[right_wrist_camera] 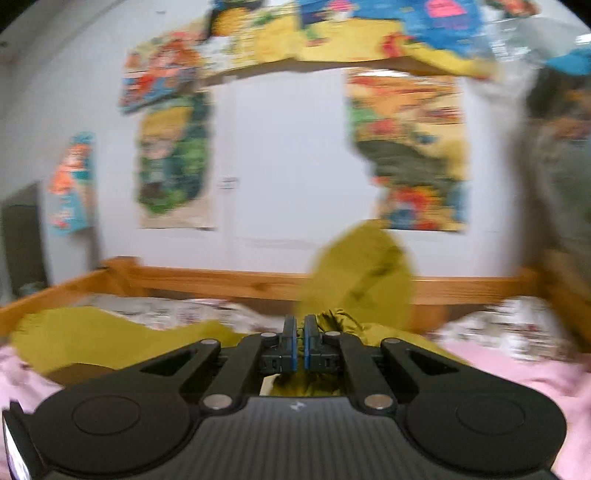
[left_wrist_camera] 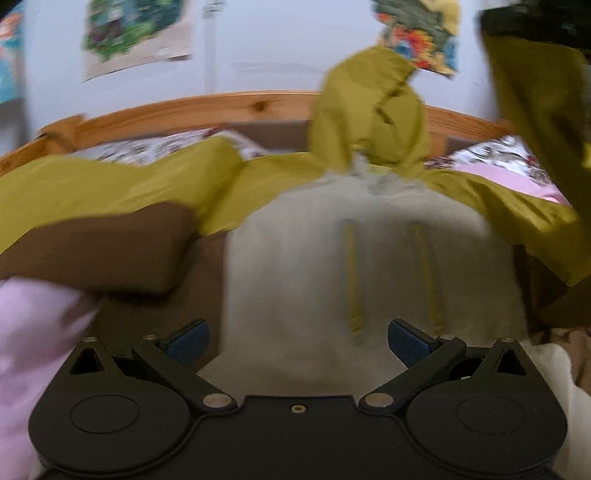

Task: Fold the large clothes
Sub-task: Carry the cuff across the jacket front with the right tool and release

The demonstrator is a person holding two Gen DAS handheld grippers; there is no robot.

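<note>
A large olive-yellow jacket [left_wrist_camera: 110, 184] with a pale grey lining [left_wrist_camera: 351, 266] lies spread on the bed, with two yellow drawcords [left_wrist_camera: 351, 280] on the lining. My left gripper [left_wrist_camera: 299, 341] is open and empty just above the lining's near edge. My right gripper [right_wrist_camera: 300, 347] is shut on a fold of the yellow jacket [right_wrist_camera: 354, 273] and holds it lifted above the bed; that raised flap also shows in the left wrist view [left_wrist_camera: 369, 110]. The right gripper's body [left_wrist_camera: 535, 26] shows at the top right of that view with yellow fabric hanging from it.
A brown cushion [left_wrist_camera: 110, 251] lies left of the jacket. Pink bedding [left_wrist_camera: 33, 332] and a floral sheet [right_wrist_camera: 177, 312] cover the bed. A wooden bed rail [right_wrist_camera: 221, 282] runs along the far side, below a white wall with colourful posters [right_wrist_camera: 410, 147].
</note>
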